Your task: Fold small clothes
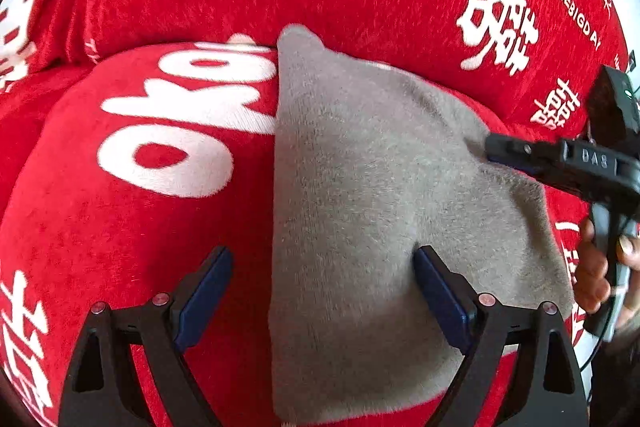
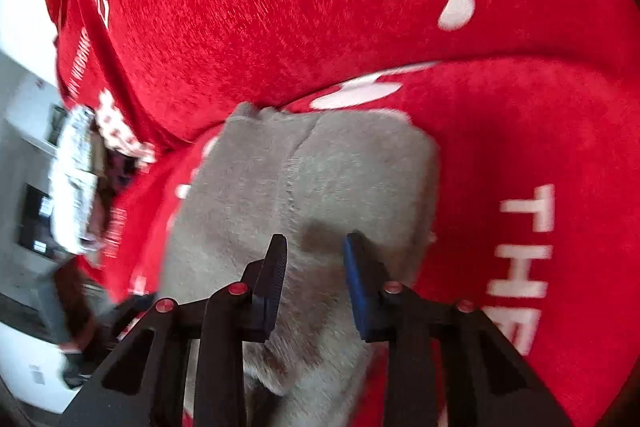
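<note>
Grey cloth (image 1: 360, 187) lies mid-frame on the red cover (image 1: 160, 247), left hand-held gripper (image 1: 322, 291) wide apart over its edge, right hand-held gripper (image 2: 316, 267) half-open, gripping nothing; next, pinch an edge to fold.

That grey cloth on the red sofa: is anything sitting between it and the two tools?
Nothing visible is in the way. The grey cloth lies bare on the red sofa cover. The left tool hangs wide open straddling its left edge, and the right tool sits directly over it, partly open, with only cloth beneath.
</note>
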A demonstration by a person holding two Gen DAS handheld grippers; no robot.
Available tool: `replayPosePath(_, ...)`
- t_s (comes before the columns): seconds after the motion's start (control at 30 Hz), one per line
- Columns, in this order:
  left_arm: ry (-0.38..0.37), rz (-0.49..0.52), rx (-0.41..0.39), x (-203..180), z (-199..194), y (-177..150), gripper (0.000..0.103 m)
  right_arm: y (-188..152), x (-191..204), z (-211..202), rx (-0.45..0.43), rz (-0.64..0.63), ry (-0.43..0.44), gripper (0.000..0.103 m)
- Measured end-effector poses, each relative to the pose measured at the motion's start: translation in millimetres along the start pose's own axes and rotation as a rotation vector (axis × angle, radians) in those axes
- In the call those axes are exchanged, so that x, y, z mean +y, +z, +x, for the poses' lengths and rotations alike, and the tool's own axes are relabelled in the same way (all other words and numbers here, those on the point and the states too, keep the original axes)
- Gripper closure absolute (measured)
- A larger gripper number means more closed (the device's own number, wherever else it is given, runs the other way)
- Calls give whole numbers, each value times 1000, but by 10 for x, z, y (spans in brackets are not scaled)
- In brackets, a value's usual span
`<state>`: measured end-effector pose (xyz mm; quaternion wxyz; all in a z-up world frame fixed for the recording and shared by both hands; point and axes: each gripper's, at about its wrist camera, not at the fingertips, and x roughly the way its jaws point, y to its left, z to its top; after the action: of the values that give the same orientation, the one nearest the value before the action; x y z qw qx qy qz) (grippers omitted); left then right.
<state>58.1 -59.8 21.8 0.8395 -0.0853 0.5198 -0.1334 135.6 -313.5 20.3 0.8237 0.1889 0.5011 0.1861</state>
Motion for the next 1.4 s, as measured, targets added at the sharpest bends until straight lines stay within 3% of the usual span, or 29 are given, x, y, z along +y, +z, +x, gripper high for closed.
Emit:
replayPosePath(0.03, 4, 10, -24, -25, -77, -10, 10, -45, 98, -107, -22, -27, -40, 66)
replayPosePath(0.1, 13, 38, -57, -43, -156, -6, 10, -165, 304, -289, -51, -87, -8, 64)
replayPosePath(0.17, 35, 62, -72, -72, -232, -61, 10, -299, 447, -448, -73, -137, 44, 48)
replayPosePath(0.2, 45, 69, -74, -57, -221, -45, 10, -384, 543, -505, -87, -163, 60, 45)
replayPosePath(0.37, 99, 76, -82, 88, -231, -82, 10, -758, 699, -458, -51, -207, 114, 45)
replayPosePath(0.5, 123, 107, -67, 135, -186, -187, 10, -1005, 480, -264, -21, -172, -32, 51)
replayPosePath(0.6, 137, 122, -68, 142, -200, -241, 10, -1130, 329, -341, -45, -113, 8, 55)
replayPosePath(0.63, 139, 126, -72, 142, -220, -252, 10, -1166, 326, -400, -57, -106, 2, 55)
replayPosePath(0.67, 143, 131, -76, 146, -252, -259, 10, -1196, 335, -449, -63, -107, -17, 47)
replayPosePath(0.7, 144, 134, -80, 148, -280, -261, 10, -1231, 345, -506, -64, -113, -92, 43)
replayPosePath(0.77, 135, 139, -84, 167, -359, -250, 10, -1272, 337, -585, -67, -122, -154, 42)
replayPosePath(0.8, 132, 139, -84, 175, -382, -240, 10, -1301, 309, -673, -75, -114, -144, 42)
replayPosePath(0.97, 129, 109, -50, 268, -369, -81, 10, -1226, 254, -976, -152, -61, -151, 33)
replayPosePath(1.2, 122, 75, -62, 291, -352, 196, 10, -956, 206, -1053, -198, 7, -169, 32)
replayPosePath(1.4, -36, 44, 71, 225, -34, 497, 10, -773, 111, -791, -159, 56, -148, 32)
